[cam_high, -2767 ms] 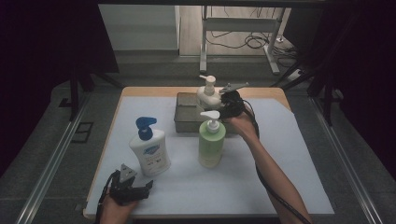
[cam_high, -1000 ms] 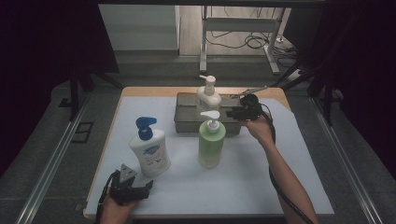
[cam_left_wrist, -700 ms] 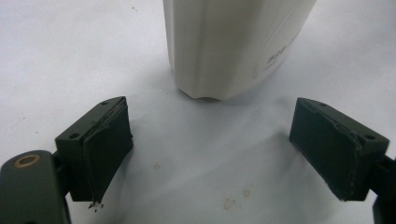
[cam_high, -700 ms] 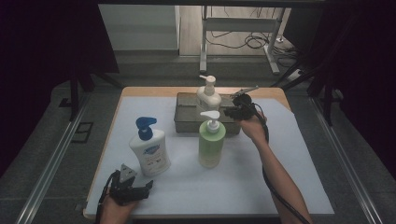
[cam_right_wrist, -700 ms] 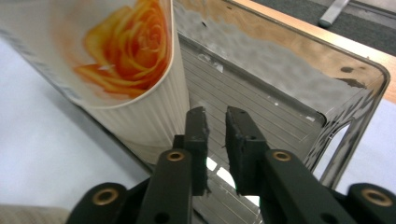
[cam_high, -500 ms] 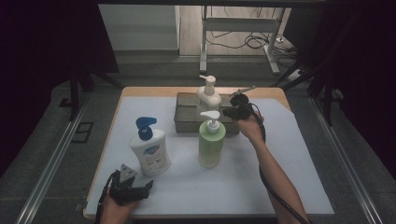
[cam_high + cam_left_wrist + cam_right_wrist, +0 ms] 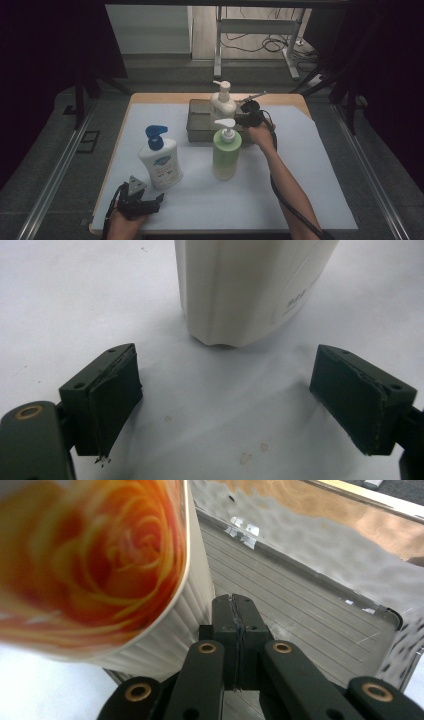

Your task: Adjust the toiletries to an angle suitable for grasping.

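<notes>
Three pump bottles are standing on the surface (image 7: 310, 165). Our right tool (image 7: 235, 645), jaws just pressed together on nothing, is hanging over the metal tray (image 7: 310, 615), just beside the rose-printed bottle (image 7: 95, 565). Our left tool (image 7: 225, 405) is gaping wide near the blue-pump bottle (image 7: 250, 285), its label unreadable.

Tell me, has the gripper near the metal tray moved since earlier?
Yes. The right gripper has shifted left along the metal tray, toward the white bottle, its jaws closing empty.

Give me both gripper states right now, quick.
Left gripper: open, empty, near the white bottle.
Right gripper: closed, holding nothing, over the metal tray.
</notes>
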Action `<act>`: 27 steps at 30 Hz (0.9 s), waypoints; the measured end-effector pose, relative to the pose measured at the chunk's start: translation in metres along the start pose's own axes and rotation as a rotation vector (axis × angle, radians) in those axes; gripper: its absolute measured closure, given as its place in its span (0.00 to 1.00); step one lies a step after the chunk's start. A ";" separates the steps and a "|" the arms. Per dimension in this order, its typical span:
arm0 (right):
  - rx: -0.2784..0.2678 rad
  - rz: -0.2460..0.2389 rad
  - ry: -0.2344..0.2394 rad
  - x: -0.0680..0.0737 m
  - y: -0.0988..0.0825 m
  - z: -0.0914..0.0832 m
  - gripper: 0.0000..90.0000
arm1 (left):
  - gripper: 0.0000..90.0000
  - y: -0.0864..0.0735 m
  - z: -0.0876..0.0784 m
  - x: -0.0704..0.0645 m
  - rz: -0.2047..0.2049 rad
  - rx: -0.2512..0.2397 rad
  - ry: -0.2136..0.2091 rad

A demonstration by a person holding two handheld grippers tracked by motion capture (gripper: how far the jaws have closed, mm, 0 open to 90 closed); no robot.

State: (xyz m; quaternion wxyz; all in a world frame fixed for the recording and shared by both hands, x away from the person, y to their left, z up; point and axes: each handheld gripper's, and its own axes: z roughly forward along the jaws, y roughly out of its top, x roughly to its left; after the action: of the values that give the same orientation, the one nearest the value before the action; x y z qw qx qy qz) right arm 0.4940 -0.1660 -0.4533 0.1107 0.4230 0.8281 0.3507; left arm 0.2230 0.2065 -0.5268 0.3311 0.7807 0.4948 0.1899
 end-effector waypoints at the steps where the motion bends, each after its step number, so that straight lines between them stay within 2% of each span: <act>1: 0.000 0.000 0.000 0.000 0.000 0.000 1.00 | 0.14 0.000 0.000 0.000 0.000 0.000 0.000; 5: 0.003 0.030 0.024 -0.001 -0.001 0.002 1.00 | 0.14 0.000 0.000 0.000 0.000 0.000 0.000; 22: 0.015 -0.002 0.072 0.011 0.006 0.010 0.99 | 0.14 0.000 0.000 0.000 0.000 0.001 0.000; 27: 0.010 -0.001 0.083 0.010 0.008 0.010 0.98 | 0.14 0.000 0.000 0.000 0.000 0.001 0.000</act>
State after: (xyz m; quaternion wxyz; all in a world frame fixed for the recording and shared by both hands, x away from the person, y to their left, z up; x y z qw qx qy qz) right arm 0.4981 -0.1498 -0.4539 0.0746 0.4083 0.8339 0.3638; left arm 0.2231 0.2065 -0.5268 0.3305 0.7810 0.4947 0.1897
